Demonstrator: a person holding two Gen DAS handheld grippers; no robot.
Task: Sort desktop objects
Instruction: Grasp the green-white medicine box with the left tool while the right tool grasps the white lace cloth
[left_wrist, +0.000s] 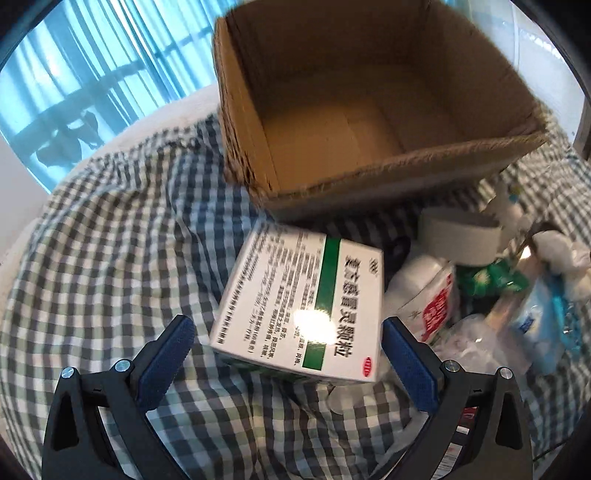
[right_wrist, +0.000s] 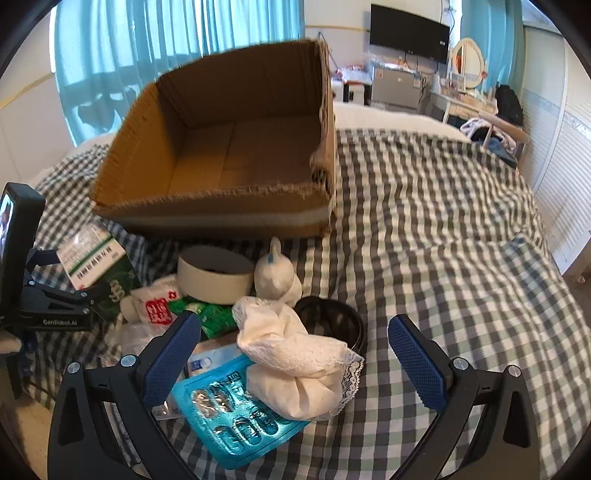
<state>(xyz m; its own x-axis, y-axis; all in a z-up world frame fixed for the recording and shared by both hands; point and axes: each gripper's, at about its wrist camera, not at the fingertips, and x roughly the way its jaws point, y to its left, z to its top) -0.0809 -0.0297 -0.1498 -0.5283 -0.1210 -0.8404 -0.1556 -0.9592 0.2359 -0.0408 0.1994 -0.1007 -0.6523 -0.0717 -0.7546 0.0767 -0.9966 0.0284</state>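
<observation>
left claw (left_wrist: 288, 354) released — medicine box (left_wrist: 301, 306) between fingers, long axis toward carton (left_wrist: 369, 173) | right claw (right_wrist: 295, 343) released

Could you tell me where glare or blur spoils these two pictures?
Left wrist view: a white glare spot hides some print on the medicine box, and the cardboard box is smeared by motion blur. Right wrist view: sharper, with slight softness on the cardboard box; fisheye bending curves the checked bedspread at the edges.
</observation>
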